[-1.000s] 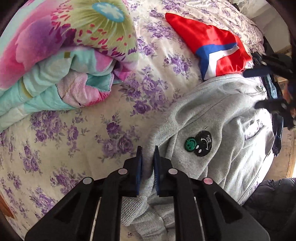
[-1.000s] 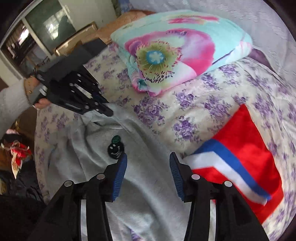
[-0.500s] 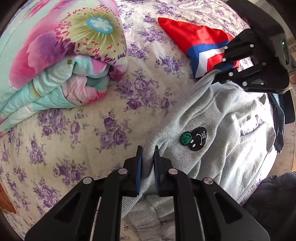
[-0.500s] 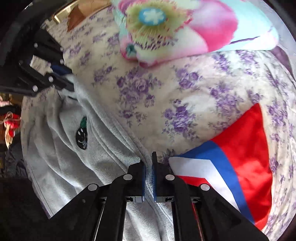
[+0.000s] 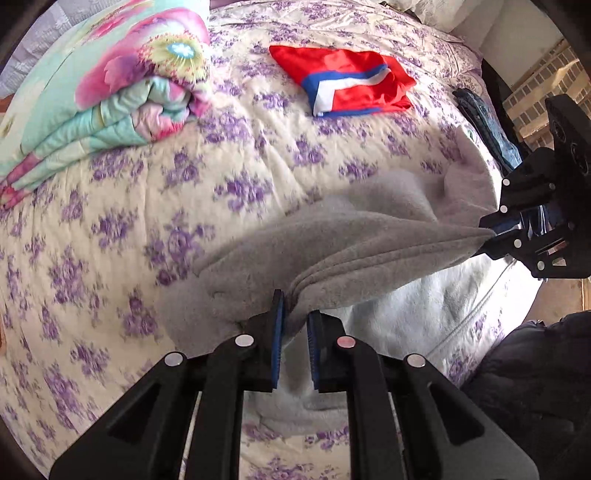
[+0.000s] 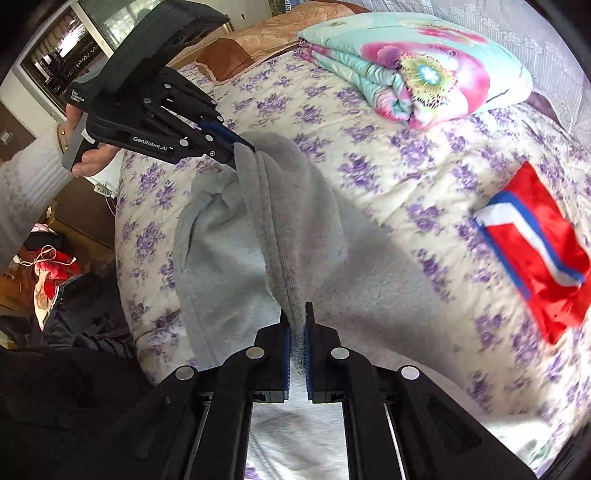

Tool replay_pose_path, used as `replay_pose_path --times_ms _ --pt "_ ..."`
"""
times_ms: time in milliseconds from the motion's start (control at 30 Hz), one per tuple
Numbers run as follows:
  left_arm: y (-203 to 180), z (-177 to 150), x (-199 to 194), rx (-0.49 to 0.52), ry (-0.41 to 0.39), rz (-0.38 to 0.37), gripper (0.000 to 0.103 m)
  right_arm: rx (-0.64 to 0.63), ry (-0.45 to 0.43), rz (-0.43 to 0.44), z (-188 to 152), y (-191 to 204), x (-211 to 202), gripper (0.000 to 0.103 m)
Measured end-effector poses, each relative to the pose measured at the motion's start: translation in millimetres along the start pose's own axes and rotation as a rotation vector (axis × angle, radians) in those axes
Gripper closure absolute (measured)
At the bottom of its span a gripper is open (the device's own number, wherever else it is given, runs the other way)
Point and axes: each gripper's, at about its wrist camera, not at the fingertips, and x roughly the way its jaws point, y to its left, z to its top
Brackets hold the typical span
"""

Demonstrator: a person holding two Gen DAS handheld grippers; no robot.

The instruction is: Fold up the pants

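A: Soft, thick grey fleece pants (image 5: 354,236), limp and light, draped beside folded red cloth (image 5: 347,83) on floral bedspread (image 5: 184,192).

B: Left gripper (image 5: 294,321) and right gripper (image 6: 296,325) both clenched on the edge; better pinched at corners, near the hem.

Below me spreads a bed (image 5: 236,155) under a cream quilt printed with purple flowers, lit brightly from one side. At its far left lies 1 folded floral blanket (image 5: 103,85) in pink and teal; far right, 1 red cloth with blue and white stripes (image 5: 347,83). Beyond the bed's far edge I see a pale lace curtain (image 6: 480,18). A brown wooden headboard (image 6: 255,40) and a glass-fronted cabinet (image 6: 74,40) stand at the left. A brick-patterned wall (image 5: 543,92) shows on the right.
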Motion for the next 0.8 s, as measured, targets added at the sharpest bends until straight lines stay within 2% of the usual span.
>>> replay_pose_path --times_ms 100,333,433,533,567,667,800 --pt "-3 -34 6 -0.033 0.030 0.007 0.093 0.070 0.010 0.058 -19 21 15 0.096" --pt "-12 -81 12 -0.054 0.045 0.012 0.093 0.040 0.073 0.078 -44 75 37 0.096" --pt "-16 -95 22 -0.044 0.061 0.022 0.092 0.032 0.130 0.040 -56 91 67 0.096" --pt "-12 -107 54 -0.062 0.127 0.036 0.091 0.089 0.172 0.034 -69 90 105 0.096" --pt "-11 -109 57 -0.070 0.126 0.032 0.090 0.114 0.181 0.030 -73 88 117 0.096" --pt "-15 -116 42 -0.086 0.104 0.011 0.089 0.219 0.164 0.061 -77 77 125 0.096" --pt "-19 -141 9 -0.109 0.080 -0.028 0.086 0.221 0.154 0.067 -81 77 122 0.096"
